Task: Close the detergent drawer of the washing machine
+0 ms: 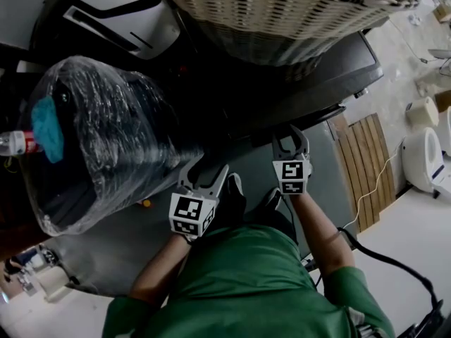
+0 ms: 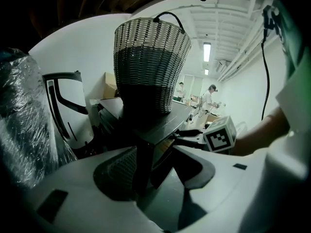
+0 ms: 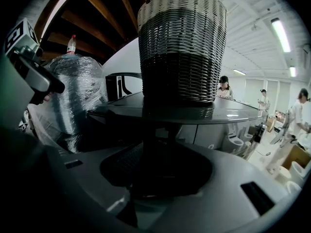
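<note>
The dark washing machine (image 1: 338, 72) carries a wicker basket (image 1: 282, 13) on its top. Under the top's front edge runs a dark strip, the detergent drawer (image 1: 310, 113); how far out it stands is too dark to tell. My right gripper (image 1: 290, 134) is open with its tips at that strip. My left gripper (image 1: 206, 166) is open too, slightly lower and to the left. In the left gripper view, a dark upright edge (image 2: 142, 166) stands between the jaws of the left gripper (image 2: 155, 176), unclamped. The right gripper (image 3: 155, 181) points at the shadowed front below the basket (image 3: 182, 47).
A large bundle wrapped in clear film (image 1: 99, 139) stands left of the machine, with a bottle (image 1: 17, 143) beside it. A wooden slatted board (image 1: 366, 167), white toilets (image 1: 426, 157) and a black cable (image 1: 384, 259) are at the right. People stand far back (image 3: 223, 86).
</note>
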Demonstrator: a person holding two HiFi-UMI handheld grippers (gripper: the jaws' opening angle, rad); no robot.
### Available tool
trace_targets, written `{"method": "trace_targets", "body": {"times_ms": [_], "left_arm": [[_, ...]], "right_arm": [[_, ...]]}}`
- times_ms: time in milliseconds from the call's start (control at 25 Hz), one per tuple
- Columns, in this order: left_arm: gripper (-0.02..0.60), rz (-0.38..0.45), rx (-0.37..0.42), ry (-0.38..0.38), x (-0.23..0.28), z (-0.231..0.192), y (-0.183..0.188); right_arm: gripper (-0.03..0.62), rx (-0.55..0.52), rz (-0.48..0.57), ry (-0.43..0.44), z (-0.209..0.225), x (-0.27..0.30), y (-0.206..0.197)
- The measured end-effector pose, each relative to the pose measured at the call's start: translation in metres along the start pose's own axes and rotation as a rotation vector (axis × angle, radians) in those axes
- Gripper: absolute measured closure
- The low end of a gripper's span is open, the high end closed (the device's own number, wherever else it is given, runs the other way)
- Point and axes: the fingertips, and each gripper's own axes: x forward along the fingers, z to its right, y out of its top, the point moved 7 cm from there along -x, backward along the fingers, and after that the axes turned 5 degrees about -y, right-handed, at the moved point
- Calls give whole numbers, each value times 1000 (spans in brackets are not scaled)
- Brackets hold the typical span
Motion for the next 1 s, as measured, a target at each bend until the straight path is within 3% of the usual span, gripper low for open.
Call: {"method": "trace_targets", "body": {"times_ms": [560,1000], "left_arm": [[357,27,7,-3,-5,-1,7],[357,107,11,13,-12,14,23]], "right_arm": [[407,10,-20,3,0,-4,3],[407,40,95,7,19,-73,50]]}}
